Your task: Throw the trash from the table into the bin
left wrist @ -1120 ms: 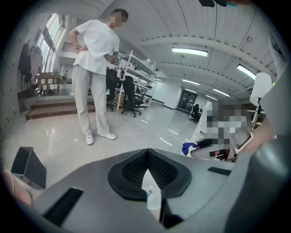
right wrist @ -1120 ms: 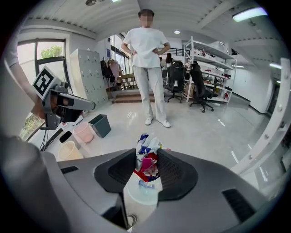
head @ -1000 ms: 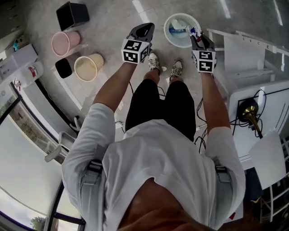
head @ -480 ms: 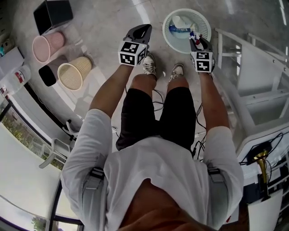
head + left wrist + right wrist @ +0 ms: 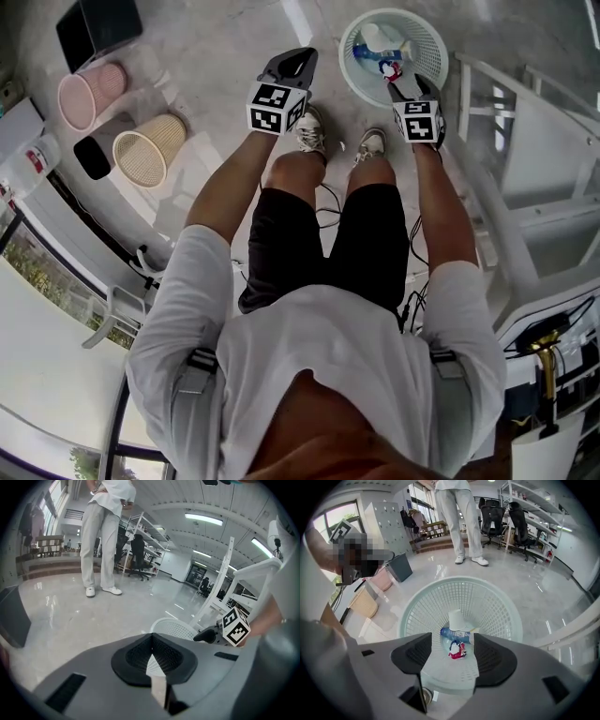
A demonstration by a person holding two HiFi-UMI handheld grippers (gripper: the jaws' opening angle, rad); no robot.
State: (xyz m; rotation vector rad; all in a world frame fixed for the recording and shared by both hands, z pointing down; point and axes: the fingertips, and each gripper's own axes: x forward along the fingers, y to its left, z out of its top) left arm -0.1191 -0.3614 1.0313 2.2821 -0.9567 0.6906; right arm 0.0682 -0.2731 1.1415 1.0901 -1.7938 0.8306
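A pale green mesh bin (image 5: 427, 42) stands on the floor ahead of my feet. My right gripper (image 5: 403, 86) hangs over its near rim, and its jaws have just been opening and stand wide. A crumpled red, white and blue wrapper (image 5: 457, 649) shows down in the gap between them, touching neither pad (image 5: 412, 657). It lies beside a blue-labelled bottle (image 5: 457, 633) and a white cup (image 5: 456, 619) inside the bin (image 5: 487, 597). My left gripper (image 5: 289, 64) is shut and empty, left of the bin (image 5: 176, 629) over bare floor.
Pink (image 5: 79, 94), beige wicker (image 5: 150, 148) and black (image 5: 98, 28) bins sit on the floor at far left. A white table frame (image 5: 525, 131) rises close on the right. A person in white (image 5: 461, 522) stands beyond the bin. Shelves and office chairs line the back.
Both grippers have sunk toward the floor and the bin. The right jaws have spread and the wrapper has left them; it now shows in the bin below.
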